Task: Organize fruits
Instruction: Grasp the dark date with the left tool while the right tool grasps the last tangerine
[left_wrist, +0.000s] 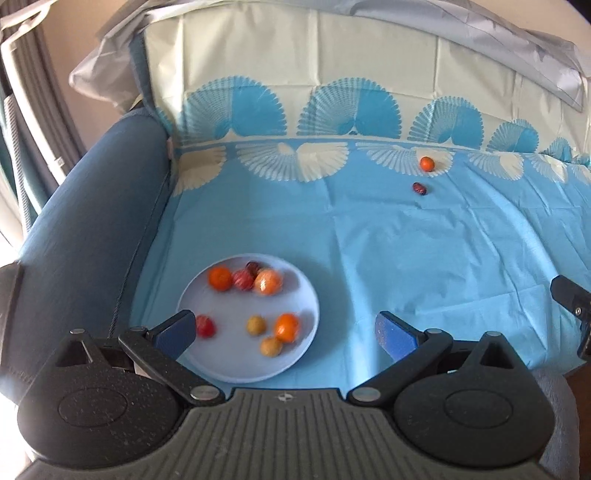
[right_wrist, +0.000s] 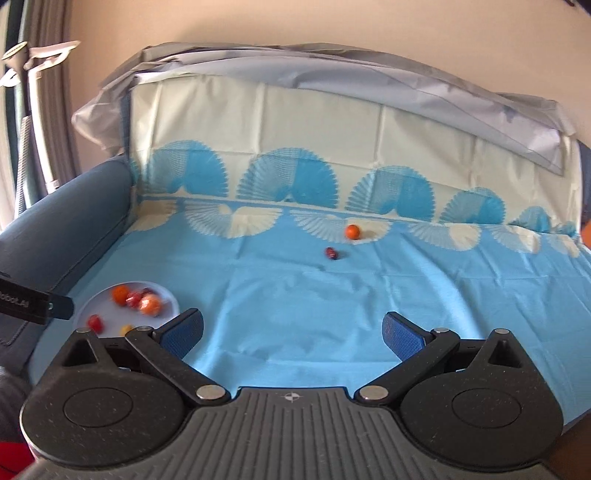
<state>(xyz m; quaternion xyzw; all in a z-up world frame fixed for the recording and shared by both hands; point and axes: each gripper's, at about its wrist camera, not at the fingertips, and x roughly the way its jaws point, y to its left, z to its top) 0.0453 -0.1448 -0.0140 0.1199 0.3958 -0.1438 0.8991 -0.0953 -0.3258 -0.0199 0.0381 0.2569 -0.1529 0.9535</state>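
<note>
A pale blue plate (left_wrist: 229, 365) lies on the blue cloth at the left and holds several small fruits, among them an orange one (left_wrist: 220, 278) and a red one (left_wrist: 205, 326). The plate also shows in the right wrist view (right_wrist: 168, 295). Two fruits lie loose far back on the cloth: a small orange one (left_wrist: 426, 163) (right_wrist: 352, 231) and a dark red one (left_wrist: 420, 188) (right_wrist: 331, 253). My left gripper (left_wrist: 284, 332) is open and empty, low over the plate's near edge. My right gripper (right_wrist: 291, 334) is open and empty over bare cloth, to the right of the plate.
The cloth (left_wrist: 406, 258) covers a sofa seat and backrest. A dark blue armrest (left_wrist: 88, 229) runs along the left. A grey cover (right_wrist: 406, 85) drapes the backrest top. The right gripper's body (left_wrist: 570, 306) shows at the left wrist view's right edge.
</note>
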